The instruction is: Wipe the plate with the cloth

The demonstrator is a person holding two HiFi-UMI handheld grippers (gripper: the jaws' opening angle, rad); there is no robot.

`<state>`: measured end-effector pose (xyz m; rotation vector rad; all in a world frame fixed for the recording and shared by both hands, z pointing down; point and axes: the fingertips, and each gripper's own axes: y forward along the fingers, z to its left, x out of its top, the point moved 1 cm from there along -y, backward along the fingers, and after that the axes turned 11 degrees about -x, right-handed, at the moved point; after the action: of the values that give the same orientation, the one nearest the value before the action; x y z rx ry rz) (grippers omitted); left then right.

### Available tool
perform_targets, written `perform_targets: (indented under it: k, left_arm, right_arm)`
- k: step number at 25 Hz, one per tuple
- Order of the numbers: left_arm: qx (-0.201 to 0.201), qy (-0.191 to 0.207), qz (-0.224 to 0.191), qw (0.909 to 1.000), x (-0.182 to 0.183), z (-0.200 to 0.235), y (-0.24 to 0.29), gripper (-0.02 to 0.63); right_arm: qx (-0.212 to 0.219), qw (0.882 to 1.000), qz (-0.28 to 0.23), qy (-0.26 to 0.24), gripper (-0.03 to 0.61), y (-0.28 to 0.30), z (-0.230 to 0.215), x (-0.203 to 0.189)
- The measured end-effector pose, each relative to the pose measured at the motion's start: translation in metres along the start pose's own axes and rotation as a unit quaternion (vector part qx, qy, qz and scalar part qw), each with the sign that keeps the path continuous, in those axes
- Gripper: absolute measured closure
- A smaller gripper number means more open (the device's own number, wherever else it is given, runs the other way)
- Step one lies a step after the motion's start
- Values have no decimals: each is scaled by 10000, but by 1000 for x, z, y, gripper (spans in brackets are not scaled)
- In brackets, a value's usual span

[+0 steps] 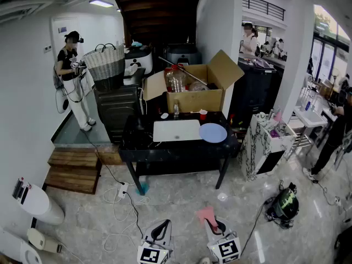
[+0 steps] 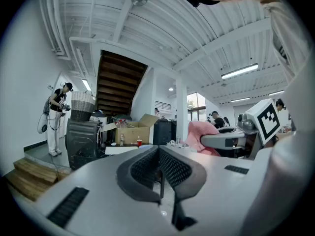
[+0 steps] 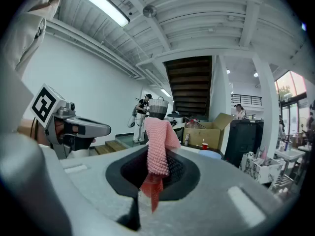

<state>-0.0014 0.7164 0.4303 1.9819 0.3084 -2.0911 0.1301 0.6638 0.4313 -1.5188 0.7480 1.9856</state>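
Right gripper [image 3: 160,167] pinches pink knobbly cloth [image 3: 157,136]; left gripper [image 2: 160,165] pressed together, empty; pale-blue plate [image 1: 213,132] on table [image 1: 137,132].
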Motion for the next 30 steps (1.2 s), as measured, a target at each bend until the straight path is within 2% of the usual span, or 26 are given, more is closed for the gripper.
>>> perform_targets:
  k: [6,16,22,30]
  left_arm:
    - [-90,-38,13,10000,-1,0,-7,607]
    - [-171,-55,87,9998,-12,14,31,607]
    - [-63,-66,123,9999,-14,28,68,607]
    - [153,-199,458,9986,-17,41,124,607]
  right_arm:
    - [-183,9990,36,415,546,-2,7,4]
    - [-414,9983,148,379,546,22,-22,-3]
    - [-221,9989,102,409,546,53,-49,-16]
    - [90,9991,55,421,546,94,-86,-23]
